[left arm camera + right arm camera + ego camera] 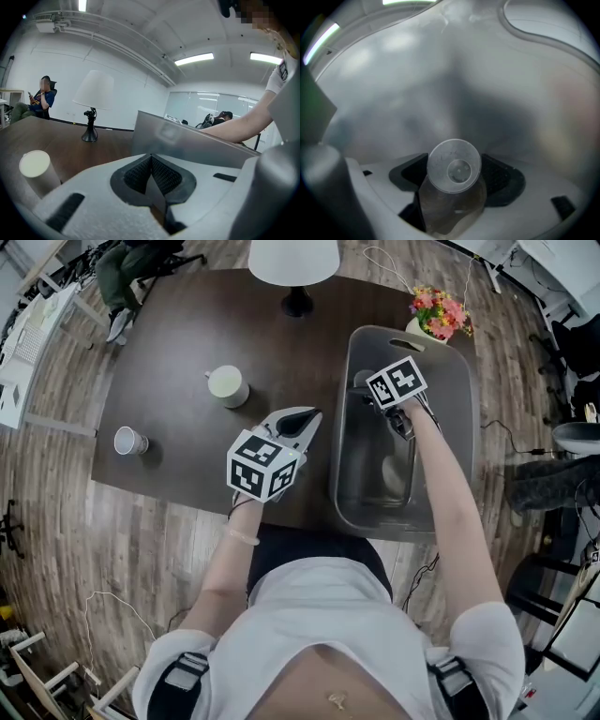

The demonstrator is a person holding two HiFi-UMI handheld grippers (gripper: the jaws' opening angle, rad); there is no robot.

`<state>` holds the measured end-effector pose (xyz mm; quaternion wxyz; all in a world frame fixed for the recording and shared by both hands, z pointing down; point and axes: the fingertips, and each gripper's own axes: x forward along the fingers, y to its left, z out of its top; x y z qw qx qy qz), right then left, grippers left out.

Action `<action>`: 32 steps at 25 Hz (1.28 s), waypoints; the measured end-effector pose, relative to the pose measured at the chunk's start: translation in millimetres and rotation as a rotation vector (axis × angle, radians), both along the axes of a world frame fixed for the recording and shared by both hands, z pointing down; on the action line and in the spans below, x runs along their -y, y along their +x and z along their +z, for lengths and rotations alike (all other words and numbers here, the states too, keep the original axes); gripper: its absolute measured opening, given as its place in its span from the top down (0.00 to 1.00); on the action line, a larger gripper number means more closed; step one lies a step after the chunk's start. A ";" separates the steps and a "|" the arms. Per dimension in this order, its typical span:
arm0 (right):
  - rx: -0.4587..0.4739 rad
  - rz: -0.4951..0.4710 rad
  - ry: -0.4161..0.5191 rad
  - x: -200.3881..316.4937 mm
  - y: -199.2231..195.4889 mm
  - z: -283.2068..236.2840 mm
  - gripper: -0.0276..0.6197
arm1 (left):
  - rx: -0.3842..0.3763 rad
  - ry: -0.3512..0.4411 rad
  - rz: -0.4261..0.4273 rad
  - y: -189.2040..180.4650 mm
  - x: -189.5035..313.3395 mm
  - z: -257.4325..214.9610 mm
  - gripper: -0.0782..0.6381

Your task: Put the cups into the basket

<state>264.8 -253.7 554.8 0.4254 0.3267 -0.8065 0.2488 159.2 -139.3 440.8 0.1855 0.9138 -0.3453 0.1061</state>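
The grey basket [464, 427] stands on the right end of the dark table [178, 343]. My right gripper [454, 185] reaches down inside it, its marker cube [396, 382] over the far part, and its pads are shut on a clear plastic cup [454, 168] whose base points at the basket wall [417, 84]. My left gripper [302, 420] hovers shut and empty over the table's near edge, just left of the basket. A pale cup [228, 385] stands mid-table. A small white cup [129, 441] sits at the left edge. In the left gripper view the pale cup [37, 171] is at the lower left.
A white table lamp [295, 268] stands at the back middle of the table and a pot of flowers [439, 313] at the back right corner, behind the basket. A seated person [40, 98] is beyond the table's far side. Cables lie on the wooden floor.
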 end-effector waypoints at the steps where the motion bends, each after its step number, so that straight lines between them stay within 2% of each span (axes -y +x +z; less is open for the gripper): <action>1: -0.005 0.002 0.001 -1.0 2.1 1.4 0.43 | 0.000 -0.002 0.002 0.4 -0.7 0.9 0.88; 6: 0.026 0.041 -0.001 -2.6 9.7 2.2 0.34 | 0.001 -0.014 0.004 0.0 -2.5 6.4 0.88; 11: -0.011 0.072 0.014 -2.3 21.0 -4.6 0.33 | 0.011 -0.003 0.001 -1.7 -1.9 5.5 0.88; 16: -0.048 0.108 -0.025 -11.1 36.3 -19.8 0.33 | 0.050 0.021 -0.008 -5.5 1.2 4.3 0.88; 21: -0.117 0.100 -0.023 -29.2 54.7 -31.9 0.33 | 0.022 0.010 -0.028 -7.0 2.3 1.7 0.88; 29: -0.093 0.035 -0.026 -78.2 41.4 -50.1 0.34 | -0.022 0.013 -0.050 -5.7 3.9 -10.9 0.88; 30: -0.092 0.050 0.001 -81.6 39.9 -54.1 0.37 | -0.025 0.017 -0.048 -4.5 3.6 -13.4 0.87; 31: -0.095 0.085 0.042 -82.1 40.3 -59.5 0.53 | -0.029 0.023 -0.047 -3.3 3.4 -16.1 0.88; 32: -0.097 0.131 0.092 -80.4 41.6 -65.9 0.87 | -0.033 0.029 -0.047 -2.1 3.5 -19.0 0.88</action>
